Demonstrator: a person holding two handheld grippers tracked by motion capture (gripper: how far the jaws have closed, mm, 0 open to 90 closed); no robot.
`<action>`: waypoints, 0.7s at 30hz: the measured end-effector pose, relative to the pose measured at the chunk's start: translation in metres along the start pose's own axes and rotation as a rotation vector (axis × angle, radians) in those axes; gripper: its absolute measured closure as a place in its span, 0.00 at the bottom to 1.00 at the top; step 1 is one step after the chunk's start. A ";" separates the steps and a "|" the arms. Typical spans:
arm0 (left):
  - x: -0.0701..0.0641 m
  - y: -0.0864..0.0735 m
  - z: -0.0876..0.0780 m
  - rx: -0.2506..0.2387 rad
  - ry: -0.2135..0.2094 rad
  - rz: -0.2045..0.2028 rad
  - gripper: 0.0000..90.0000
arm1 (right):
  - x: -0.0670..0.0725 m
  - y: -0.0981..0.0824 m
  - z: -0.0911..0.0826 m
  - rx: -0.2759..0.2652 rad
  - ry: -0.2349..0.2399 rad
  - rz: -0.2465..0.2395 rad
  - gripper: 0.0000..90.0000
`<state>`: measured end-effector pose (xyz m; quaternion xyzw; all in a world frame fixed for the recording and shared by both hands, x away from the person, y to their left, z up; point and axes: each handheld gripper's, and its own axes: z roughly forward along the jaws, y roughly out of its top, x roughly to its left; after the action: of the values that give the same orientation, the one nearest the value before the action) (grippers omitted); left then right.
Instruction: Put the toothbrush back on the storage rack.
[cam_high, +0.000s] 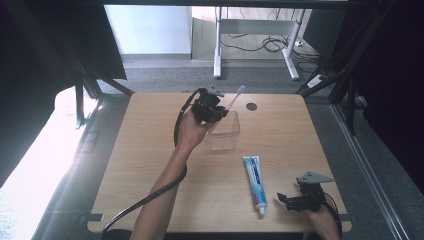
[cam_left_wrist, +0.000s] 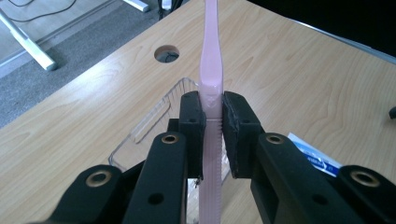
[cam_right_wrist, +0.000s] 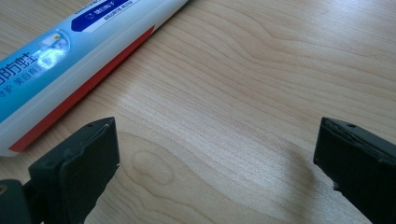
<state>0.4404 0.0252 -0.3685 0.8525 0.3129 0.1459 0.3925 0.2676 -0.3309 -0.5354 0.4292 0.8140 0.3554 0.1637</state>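
Grey carpet and the legs of another desk lie beyond a pale wooden tabletop (cam_high: 150, 165) with a round cable hole (cam_high: 251, 106) near its far edge. Over the far middle, the left gripper (cam_high: 212, 111) is held above a clear plastic box (cam_high: 225, 132), its jaws clamped on a pink toothbrush (cam_left_wrist: 212, 79). The brush is gripped around the middle of its handle, so that one long end juts up and away past the box's far rim while the other points down toward the open top; held this way, it is probably meant to be lowered into the box and left leaning there. The box is stood open side up, which suits that.

Near the front edge, a toothpaste tube (cam_high: 254, 182) is laid flat, cap toward the near side, just left of the right gripper (cam_high: 294, 199). That gripper is rested low over the wood with its jaws wide apart and nothing between them, seemingly parked beside the tube for a later pickup.
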 end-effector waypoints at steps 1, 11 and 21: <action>0.000 0.001 0.004 -0.005 0.001 -0.004 0.88 | 0.000 0.000 0.000 0.000 0.000 0.000 0.01; 0.003 -0.002 0.026 -0.023 0.020 -0.034 0.88 | 0.000 0.000 0.000 0.005 0.002 0.001 0.01; 0.005 -0.007 0.046 -0.027 0.042 -0.039 0.88 | 0.000 0.000 0.001 0.002 0.006 -0.002 0.01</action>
<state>0.4634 0.0056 -0.4038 0.8376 0.3358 0.1603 0.3998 0.2679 -0.3309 -0.5359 0.4275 0.8153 0.3556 0.1614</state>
